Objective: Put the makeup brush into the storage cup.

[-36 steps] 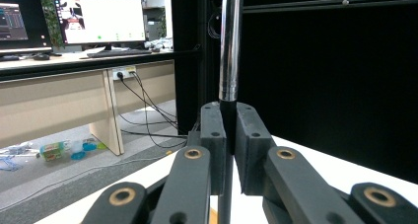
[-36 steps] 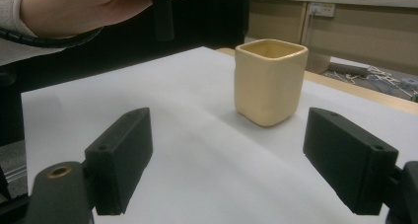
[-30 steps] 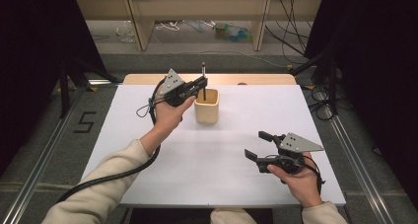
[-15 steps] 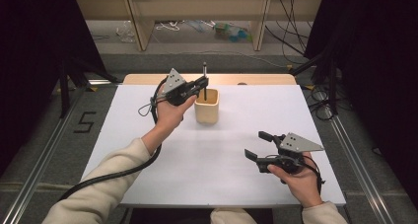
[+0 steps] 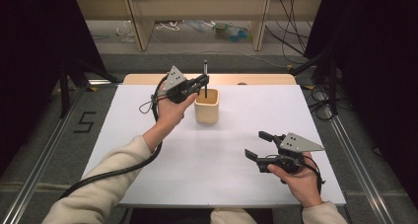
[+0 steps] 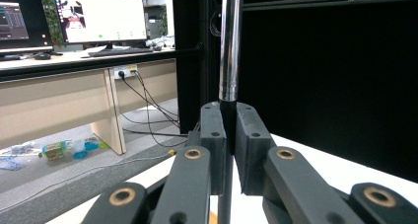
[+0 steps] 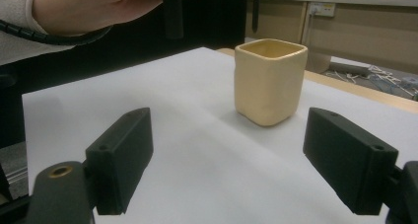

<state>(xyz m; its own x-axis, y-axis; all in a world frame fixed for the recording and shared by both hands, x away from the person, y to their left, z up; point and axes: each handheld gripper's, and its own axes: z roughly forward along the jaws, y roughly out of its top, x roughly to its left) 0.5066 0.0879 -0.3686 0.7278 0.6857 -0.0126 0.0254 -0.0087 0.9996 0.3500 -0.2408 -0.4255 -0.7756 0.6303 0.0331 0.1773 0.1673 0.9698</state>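
White tabletop [image 5: 148, 150] all around. My left hand-held gripper [image 5: 201, 81] squeezes a pen [image 5: 205, 70] standing straight up, right above the yellow cup [image 5: 207, 106]. My right hand-held gripper [image 5: 259, 145] rests wide apart, farther away.

The cup [image 5: 207, 107] is pale cream yellow, plain and unpatterned. The pen [image 6: 229, 51] has a shiny silver barrel with a black lower part. Both grippers, left [image 5: 202, 80] and right [image 5: 257, 145], are black, each with a grey three-cornered plate. The table [image 5: 217, 160] is white with a light wood edge. The sleeves [image 5: 98, 184] are cream.
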